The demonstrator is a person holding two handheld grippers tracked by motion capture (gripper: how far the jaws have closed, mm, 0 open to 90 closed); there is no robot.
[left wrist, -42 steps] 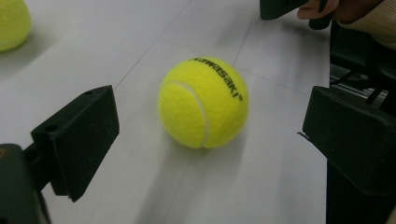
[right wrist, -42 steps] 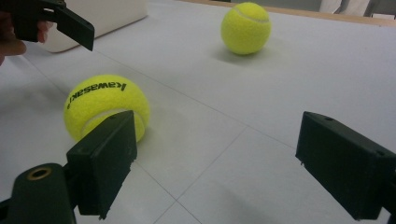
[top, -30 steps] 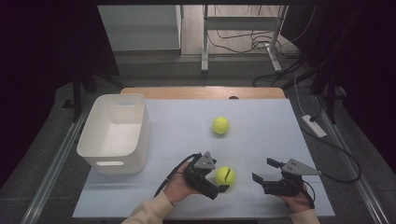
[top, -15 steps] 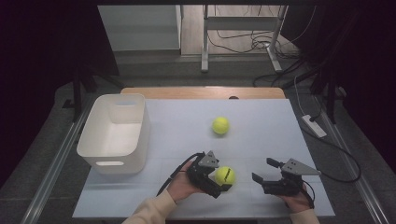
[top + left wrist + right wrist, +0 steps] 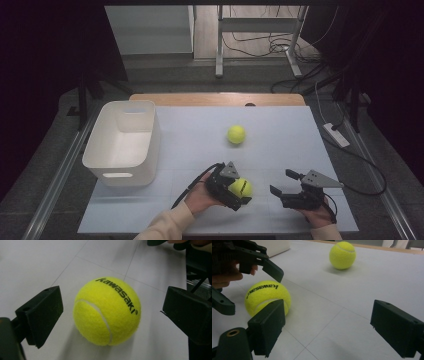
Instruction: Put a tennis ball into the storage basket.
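A yellow tennis ball [image 5: 107, 311] printed "Kawasaki" rests on the pale table between the jaws of my left gripper [image 5: 112, 312]. The jaws stand apart on either side of it, with gaps showing, so the gripper is open. The high view has this ball [image 5: 240, 188] near the front edge with the left gripper [image 5: 243, 191] around it. My right gripper [image 5: 281, 182] sits to the right of it, open with nothing between its jaws [image 5: 332, 326]. A second tennis ball [image 5: 236, 134] lies farther back at mid-table, also in the right gripper view [image 5: 342, 255].
A white plastic bin [image 5: 120, 167] stands on the left of the table and looks bare inside. The table's wooden far edge [image 5: 215, 99] runs behind the far ball. Cables and a power strip [image 5: 336, 135] lie on the floor at the right.
The left gripper has edged slightly forward around the near ball. Both balls and the right gripper have stayed where they were.
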